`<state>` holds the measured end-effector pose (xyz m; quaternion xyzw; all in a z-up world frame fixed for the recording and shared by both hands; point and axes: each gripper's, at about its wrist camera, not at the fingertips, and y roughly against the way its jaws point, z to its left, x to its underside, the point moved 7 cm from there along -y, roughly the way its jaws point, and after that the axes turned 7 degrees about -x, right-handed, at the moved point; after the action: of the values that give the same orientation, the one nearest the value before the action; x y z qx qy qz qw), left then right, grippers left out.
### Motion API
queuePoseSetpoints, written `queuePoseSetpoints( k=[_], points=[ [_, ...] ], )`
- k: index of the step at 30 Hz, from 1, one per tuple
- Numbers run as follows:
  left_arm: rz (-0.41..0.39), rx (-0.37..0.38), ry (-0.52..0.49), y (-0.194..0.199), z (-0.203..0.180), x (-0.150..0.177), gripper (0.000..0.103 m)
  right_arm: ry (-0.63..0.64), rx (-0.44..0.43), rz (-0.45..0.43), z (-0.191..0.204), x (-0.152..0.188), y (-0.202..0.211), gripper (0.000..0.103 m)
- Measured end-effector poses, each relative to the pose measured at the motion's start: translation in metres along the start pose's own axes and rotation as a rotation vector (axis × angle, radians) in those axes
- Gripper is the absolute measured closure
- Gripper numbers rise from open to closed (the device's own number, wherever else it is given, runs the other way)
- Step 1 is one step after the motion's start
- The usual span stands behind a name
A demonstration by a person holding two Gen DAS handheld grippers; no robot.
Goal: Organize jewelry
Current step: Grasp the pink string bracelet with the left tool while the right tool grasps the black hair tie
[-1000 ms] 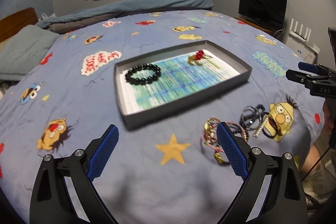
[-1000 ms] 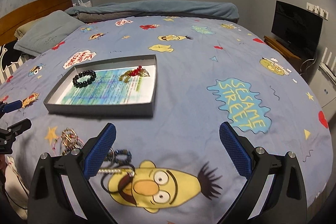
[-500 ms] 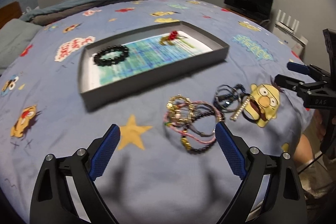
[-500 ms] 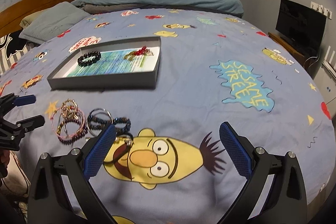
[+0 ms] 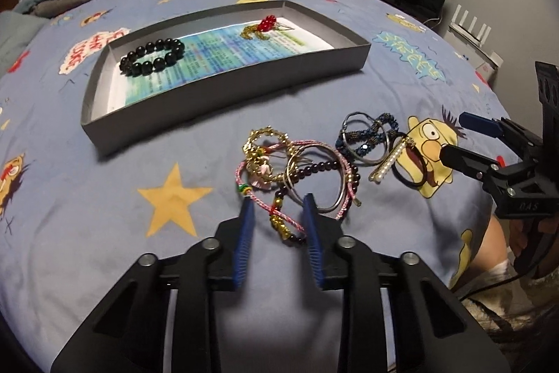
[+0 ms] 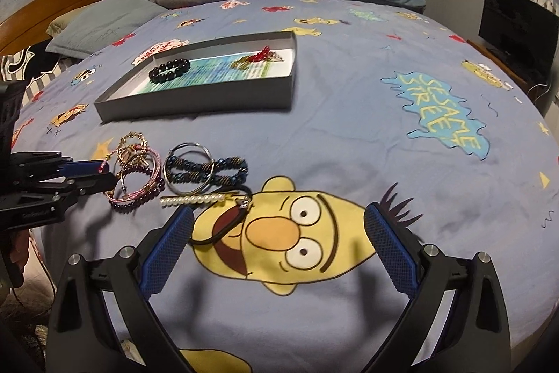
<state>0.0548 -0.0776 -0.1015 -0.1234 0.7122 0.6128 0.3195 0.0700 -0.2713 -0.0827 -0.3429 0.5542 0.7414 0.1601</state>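
Although light, the tangled bracelets (image 5: 293,170) are judged loose and slippery, so one strand is best taken where it lies clear of the rest. At the left, the grey tray (image 5: 223,93) already holds a black bead bracelet (image 5: 152,56) and a red-beaded piece (image 5: 262,27). Just beside its near wall the tangle lies on the bedspread (image 5: 104,198). The left gripper (image 5: 279,219) is closing, with a pink cord and a beaded strand between its pads; firm contact cannot be confirmed. Further right, the blue braided bracelet (image 6: 209,168), pearl clip (image 6: 192,200) and black cord (image 6: 223,228) are seen. The right gripper (image 6: 279,250) is held wide open, empty. How the strands interlock is hard to make out.
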Motion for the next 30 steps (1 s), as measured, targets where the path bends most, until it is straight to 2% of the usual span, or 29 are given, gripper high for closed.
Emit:
queuePoseSetpoints(
  k=[5, 13, 20, 22, 24, 30],
  points=[
    [-0.004, -0.017, 0.018, 0.001, 0.009, 0.0, 0.098, -0.018, -0.041, 0.026, 0.004, 0.003, -0.006, 0.022],
    [-0.045, -0.044, 0.03, 0.011, 0.021, -0.003, 0.098, -0.017, -0.09, 0.083, 0.019, 0.007, -0.021, 0.062],
    [-0.064, -0.064, 0.048, 0.018, 0.036, -0.004, 0.098, -0.022, -0.088, 0.116, 0.022, 0.01, -0.03, 0.078],
    [-0.068, -0.061, 0.059, 0.02, 0.041, -0.004, 0.098, -0.021, -0.083, 0.122, 0.022, 0.011, -0.032, 0.09],
    [-0.076, -0.058, 0.063, 0.023, 0.043, -0.004, 0.098, -0.029, -0.079, 0.121, 0.021, 0.011, -0.032, 0.098],
    [-0.111, -0.054, 0.059, 0.035, 0.045, -0.011, 0.098, -0.026, -0.049, 0.068, 0.015, 0.0, -0.021, 0.1]
  ],
)
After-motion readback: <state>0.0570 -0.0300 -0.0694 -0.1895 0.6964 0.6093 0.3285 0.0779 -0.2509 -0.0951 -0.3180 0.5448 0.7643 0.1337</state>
